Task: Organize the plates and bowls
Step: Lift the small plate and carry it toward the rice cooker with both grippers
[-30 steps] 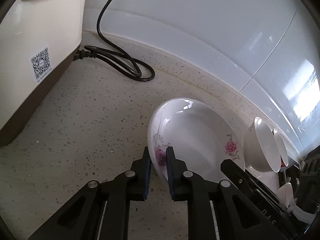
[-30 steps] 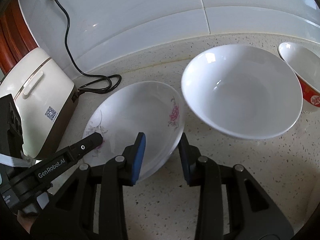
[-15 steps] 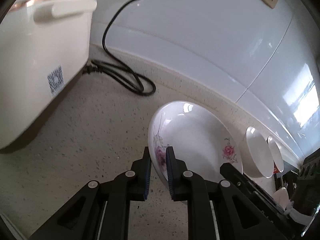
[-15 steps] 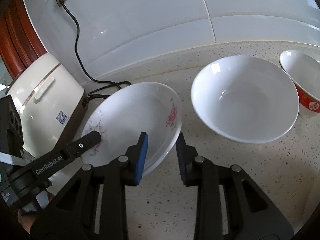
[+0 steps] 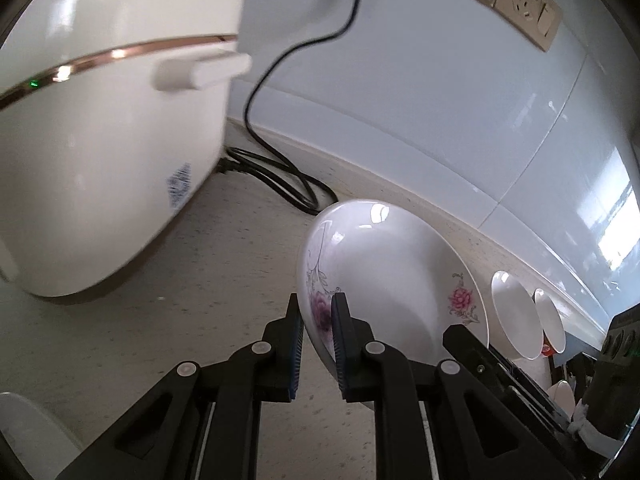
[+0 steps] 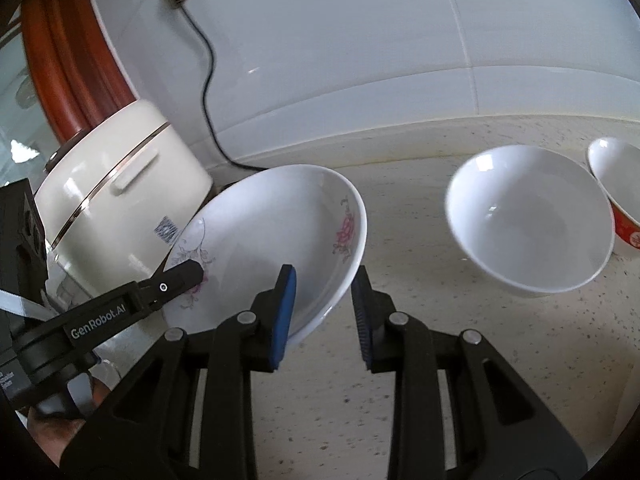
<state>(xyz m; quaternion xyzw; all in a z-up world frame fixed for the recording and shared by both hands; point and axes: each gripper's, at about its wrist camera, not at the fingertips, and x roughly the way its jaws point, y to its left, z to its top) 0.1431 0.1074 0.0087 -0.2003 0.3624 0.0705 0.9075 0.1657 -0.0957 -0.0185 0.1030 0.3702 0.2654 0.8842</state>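
A white deep plate with pink flowers [image 5: 392,280] hangs tilted above the speckled counter [image 5: 220,260]. My left gripper [image 5: 316,304] is shut on its near rim, over the purple flower. In the right wrist view the same plate [image 6: 272,232] has its opposite rim between the pads of my right gripper [image 6: 324,276], which looks clamped on the sloping wall. A plain white bowl [image 6: 528,220] stands on the counter to the right. A red-and-white bowl [image 6: 616,188] is just beyond it.
A cream rice cooker [image 5: 100,140] fills the left side, close to the plate. Its black cable [image 5: 280,176] coils on the counter and runs up the white wall to a socket strip [image 5: 524,4]. A white rounded object [image 5: 24,440] shows at the lower left corner.
Both grippers have risen with the plate, so the counter and the two bowls look farther away. The rice cooker now looms larger on the left. The right jaws narrowed slightly.
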